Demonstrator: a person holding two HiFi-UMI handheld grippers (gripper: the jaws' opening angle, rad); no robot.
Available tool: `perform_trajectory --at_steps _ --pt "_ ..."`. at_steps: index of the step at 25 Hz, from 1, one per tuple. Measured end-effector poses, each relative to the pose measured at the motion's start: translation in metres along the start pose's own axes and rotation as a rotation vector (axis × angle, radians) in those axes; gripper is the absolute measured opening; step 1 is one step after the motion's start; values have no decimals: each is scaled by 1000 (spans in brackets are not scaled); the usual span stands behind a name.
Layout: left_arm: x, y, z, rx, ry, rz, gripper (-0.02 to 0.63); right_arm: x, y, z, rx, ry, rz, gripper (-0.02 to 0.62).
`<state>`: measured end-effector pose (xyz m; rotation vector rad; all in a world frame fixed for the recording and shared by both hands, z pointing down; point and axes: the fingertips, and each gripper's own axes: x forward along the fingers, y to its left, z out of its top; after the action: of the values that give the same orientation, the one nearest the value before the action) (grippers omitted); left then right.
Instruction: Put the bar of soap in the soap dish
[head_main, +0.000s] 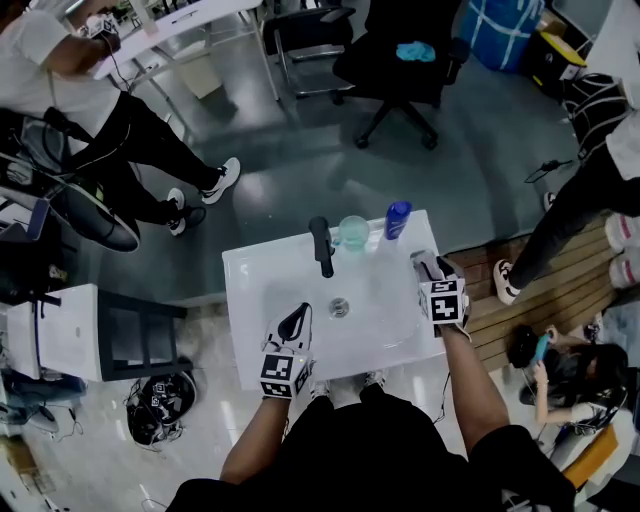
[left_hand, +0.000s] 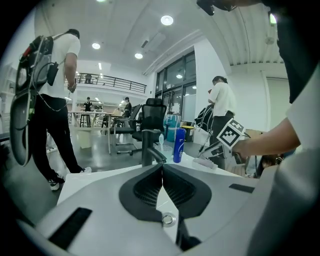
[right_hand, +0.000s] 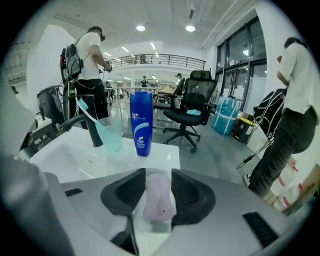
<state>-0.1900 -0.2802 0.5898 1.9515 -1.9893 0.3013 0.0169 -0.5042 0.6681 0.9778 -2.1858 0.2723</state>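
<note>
A pale purple bar of soap (right_hand: 159, 197) fills the gap between the pads of my right gripper (right_hand: 159, 175), which is shut on it over the right rim of the white sink (head_main: 250, 300). From the left gripper view the soap (left_hand: 205, 162) sits low at the rim under the right gripper (left_hand: 216, 151); I cannot tell whether it touches the rim. Something clear (right_hand: 161, 226) shows under the soap's near end; I cannot tell if it is the soap dish. My left gripper (left_hand: 162, 175) is shut and empty at the sink's front edge (head_main: 297, 320).
A black faucet (head_main: 321, 245), a teal cup (head_main: 353, 232) holding a toothbrush and a blue bottle (head_main: 398, 218) stand along the sink's back rim. People stand or sit around the sink on the left and right. An office chair (head_main: 400, 60) stands behind it.
</note>
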Motion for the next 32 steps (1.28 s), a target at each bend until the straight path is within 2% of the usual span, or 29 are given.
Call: perform_trajectory --at_steps 9,14,22,32 --pt "-2 -4 38 26 -74 -40 21 -90 28 73 14 -299 -10 56" --pt "-7 -2 56 24 -113 -54 20 -130 52 97 -7 -441 -5 23" --pt "-13 -1 67 32 -142 -78 20 -159 73 115 -49 -555 -22 18" --pt "-16 -4 82 42 -178 -84 20 -172 82 129 -51 -608 -7 17"
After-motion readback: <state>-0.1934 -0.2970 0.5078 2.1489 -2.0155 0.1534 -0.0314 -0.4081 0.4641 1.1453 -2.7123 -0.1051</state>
